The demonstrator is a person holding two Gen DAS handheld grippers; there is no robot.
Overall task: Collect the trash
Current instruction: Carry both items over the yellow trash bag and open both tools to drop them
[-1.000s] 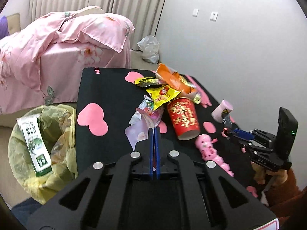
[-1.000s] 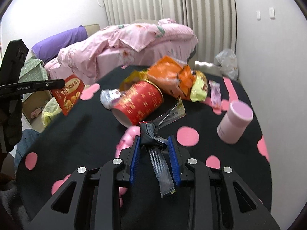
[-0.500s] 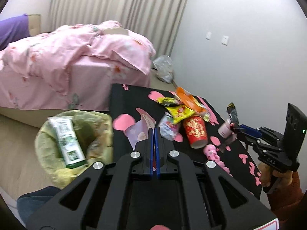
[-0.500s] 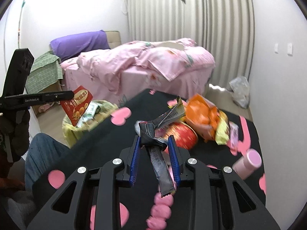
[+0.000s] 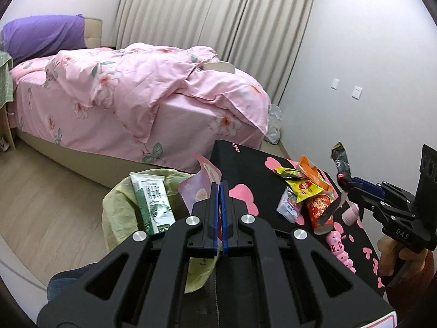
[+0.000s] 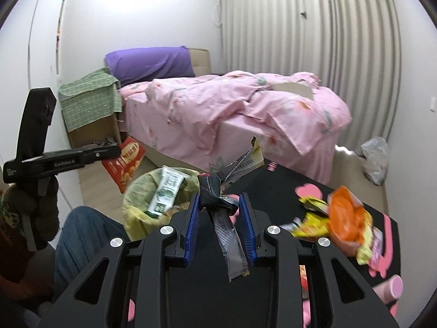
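My left gripper (image 5: 220, 184) is shut on a flat snack packet (image 5: 200, 184), pale pink on this side and red in the right wrist view (image 6: 124, 161), held above the yellow-green trash bag (image 5: 120, 207). A green and white carton (image 5: 151, 205) lies in the bag. My right gripper (image 6: 220, 201) is shut on a crumpled grey foil wrapper (image 6: 218, 199), held above the table's near edge, beside the bag (image 6: 136, 213). The right gripper (image 5: 352, 184) also shows at the right of the left wrist view.
The black table with pink hearts (image 5: 245, 164) carries orange and yellow snack bags (image 5: 303, 180), a red paper cup (image 5: 321, 213), a small white packet (image 5: 289, 205), a pink bottle (image 5: 351, 213) and a pink toy (image 5: 340, 248). A pink bed (image 5: 136, 95) stands behind. A white bag (image 6: 375, 161) lies on the floor.
Both grippers have lifted off the table and swung left toward the trash bag, each still holding its wrapper. The bag and bed now fill more of both views.
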